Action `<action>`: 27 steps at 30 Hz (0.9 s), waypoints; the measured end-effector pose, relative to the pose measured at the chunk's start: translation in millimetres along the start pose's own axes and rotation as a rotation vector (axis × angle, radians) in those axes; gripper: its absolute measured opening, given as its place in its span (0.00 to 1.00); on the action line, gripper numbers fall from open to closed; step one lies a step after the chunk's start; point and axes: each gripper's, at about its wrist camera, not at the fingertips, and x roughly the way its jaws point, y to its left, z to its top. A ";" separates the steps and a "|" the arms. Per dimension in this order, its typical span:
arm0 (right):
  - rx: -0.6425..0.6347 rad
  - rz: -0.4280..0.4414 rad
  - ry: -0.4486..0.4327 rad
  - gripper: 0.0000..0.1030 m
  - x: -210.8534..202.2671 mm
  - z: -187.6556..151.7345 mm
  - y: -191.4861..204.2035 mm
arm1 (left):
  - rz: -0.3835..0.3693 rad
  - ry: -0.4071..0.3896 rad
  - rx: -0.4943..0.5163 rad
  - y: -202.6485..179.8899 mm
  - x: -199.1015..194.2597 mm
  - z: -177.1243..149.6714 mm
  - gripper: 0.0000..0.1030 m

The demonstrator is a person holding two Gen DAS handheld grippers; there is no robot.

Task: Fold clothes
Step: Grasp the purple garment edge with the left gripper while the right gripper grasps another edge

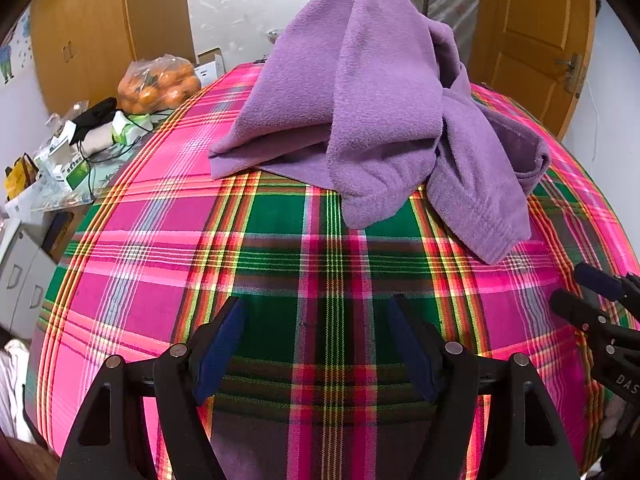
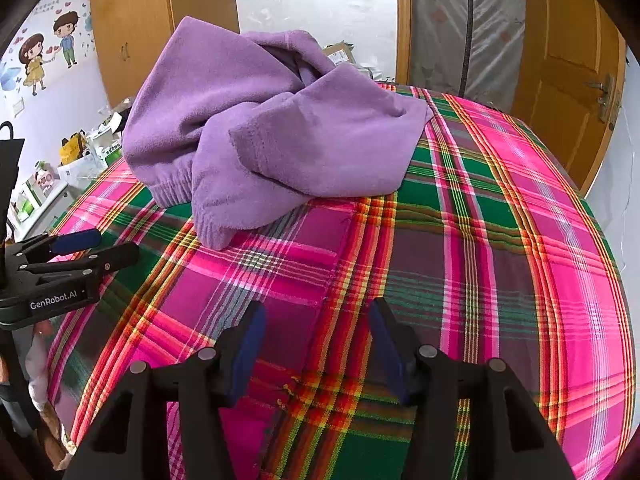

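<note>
Clearly nothing is folded yet: the fleece (image 1: pixel 384 120) lies crumpled on the bed (image 1: pixel 160 280), ahead of both grippers.
Left gripper (image 1: pixel 316 344) and right gripper (image 2: pixel 316 344) hang side by side over bare plaid, jaws spread wide, holding and touching nothing. The fleece sits beyond their tips, its cuffed sleeve (image 2: pixel 212 228) trailing nearest, ahead and left of the right gripper. Judged from this, the step in hand is the first reach; next, each gripper likely needs an edge or cuff to pull the garment flat.
</note>
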 end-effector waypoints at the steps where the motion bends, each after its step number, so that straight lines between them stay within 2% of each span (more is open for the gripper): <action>1: -0.002 0.005 0.001 0.57 0.2 0.2 0.2 | -0.002 0.000 0.002 0.4 0.2 0.2 0.73; 9: -0.022 0.006 0.016 0.63 2.3 2.0 5.4 | -0.032 0.001 0.026 4.3 1.5 1.4 0.73; 15: -0.009 0.025 0.017 0.63 3.7 6.2 6.0 | -0.081 0.002 0.026 10.1 1.8 4.2 0.73; 23: -0.004 0.139 0.008 0.62 14.1 28.3 20.5 | -0.168 -0.080 0.028 11.1 0.0 30.8 0.72; 27: 0.002 0.191 0.015 0.62 22.5 38.7 27.0 | -0.177 -0.090 0.059 10.7 10.5 48.9 0.68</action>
